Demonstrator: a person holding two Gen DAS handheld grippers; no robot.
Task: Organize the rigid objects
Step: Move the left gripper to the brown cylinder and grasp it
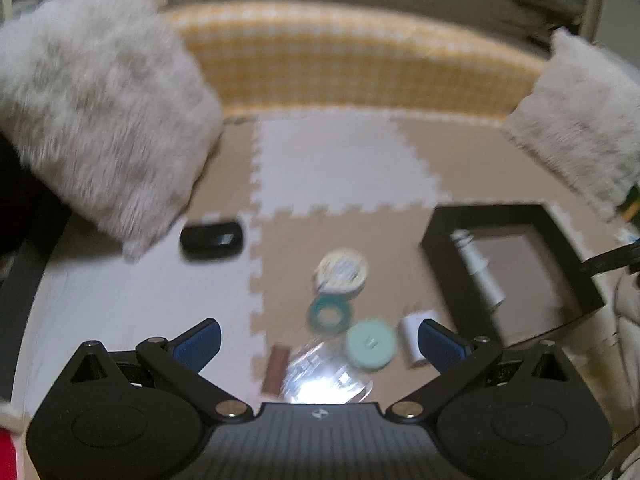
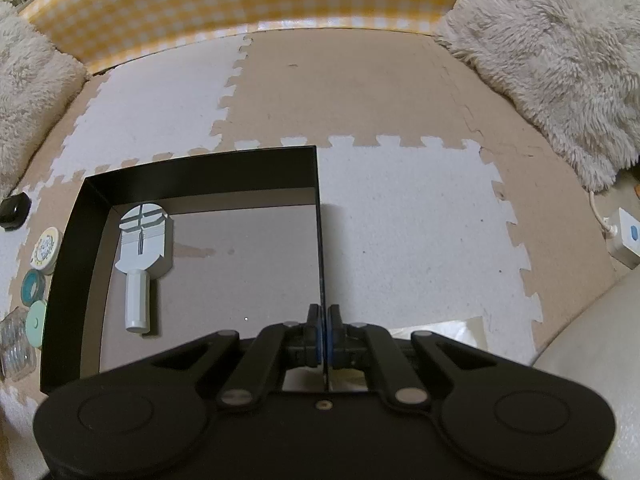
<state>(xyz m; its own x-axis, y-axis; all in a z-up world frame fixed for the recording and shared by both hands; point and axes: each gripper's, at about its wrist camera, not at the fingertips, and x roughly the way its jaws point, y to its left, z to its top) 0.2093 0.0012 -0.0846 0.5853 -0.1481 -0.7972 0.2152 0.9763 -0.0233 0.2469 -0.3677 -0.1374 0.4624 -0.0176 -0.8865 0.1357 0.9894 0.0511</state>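
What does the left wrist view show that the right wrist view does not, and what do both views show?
Only the left wrist view shows the open left gripper, a small white block and a brown bar.

Only the right wrist view shows the right gripper shut on the black box's right wall, and a white power strip.

Both show the box, the white tool inside it, the cream tin, the teal ring, the mint disc and the black case.

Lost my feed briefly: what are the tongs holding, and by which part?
Right tongs pinch the black shallow box by its right side wall. Left tongs hold nothing.
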